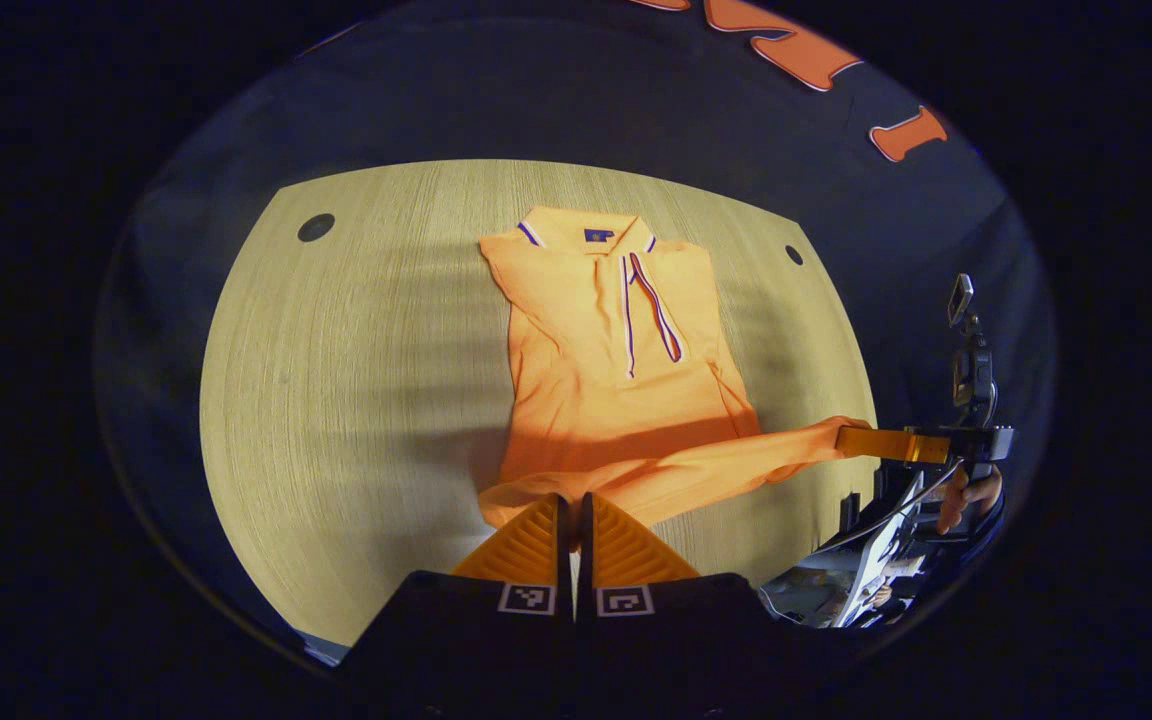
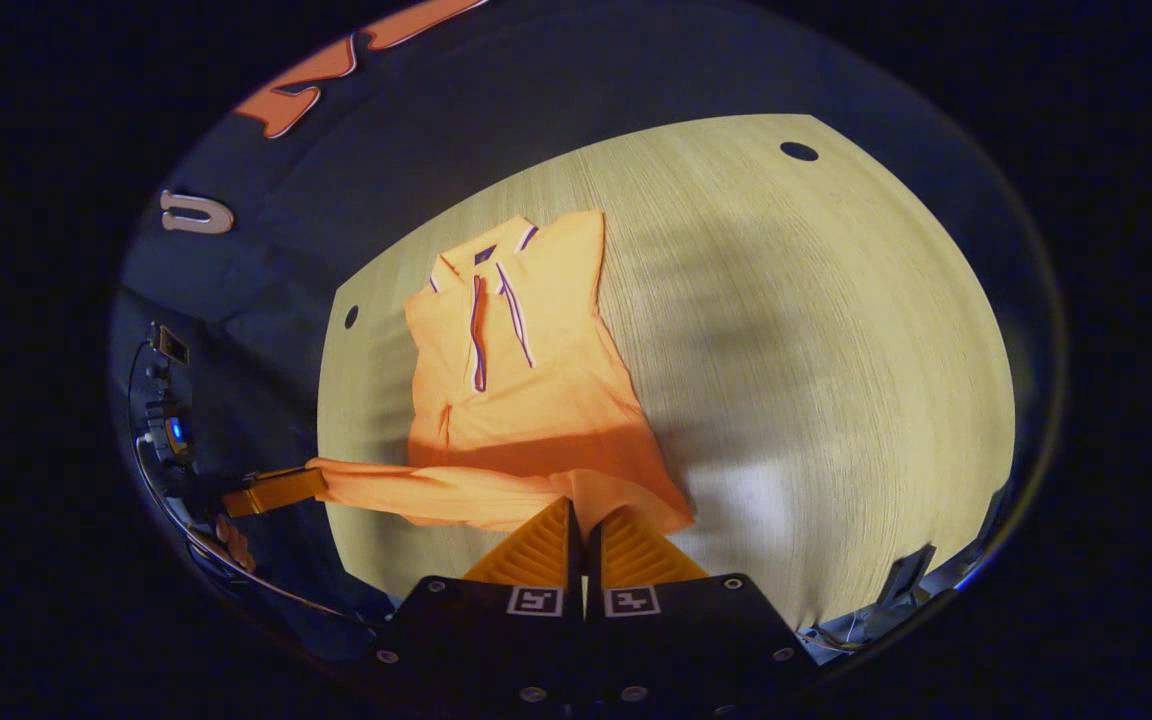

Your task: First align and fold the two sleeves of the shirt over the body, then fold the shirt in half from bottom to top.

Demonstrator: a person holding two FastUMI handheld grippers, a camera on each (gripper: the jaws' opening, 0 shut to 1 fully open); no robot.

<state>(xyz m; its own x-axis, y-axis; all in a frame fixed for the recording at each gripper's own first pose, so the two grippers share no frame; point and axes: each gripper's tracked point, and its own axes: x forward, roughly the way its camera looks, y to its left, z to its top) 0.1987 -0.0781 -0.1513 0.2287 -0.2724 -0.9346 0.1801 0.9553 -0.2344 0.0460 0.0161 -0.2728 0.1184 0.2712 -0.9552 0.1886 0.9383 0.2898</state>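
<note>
An orange polo shirt (image 1: 586, 340) lies on the wooden table (image 1: 356, 380), collar at the far end, both sleeves folded over the body. Its bottom hem is raised off the table and stretched between the two grippers. My left gripper (image 1: 574, 503) is shut on one hem corner close to the camera. Farther right, the right gripper (image 1: 844, 441) pinches the other hem corner. In the right gripper view the shirt (image 2: 526, 400) runs away from my right gripper (image 2: 583, 512), which is shut on the hem, and the left gripper (image 2: 319, 482) holds the hem at the left.
Round holes mark the tabletop at the far corners (image 1: 316, 227) (image 1: 794, 254) (image 2: 798, 151). A hand (image 1: 966, 495) holds the right gripper beyond the table's right edge, with equipment (image 1: 876, 560) below it. The table (image 2: 816, 350) extends wide beside the shirt.
</note>
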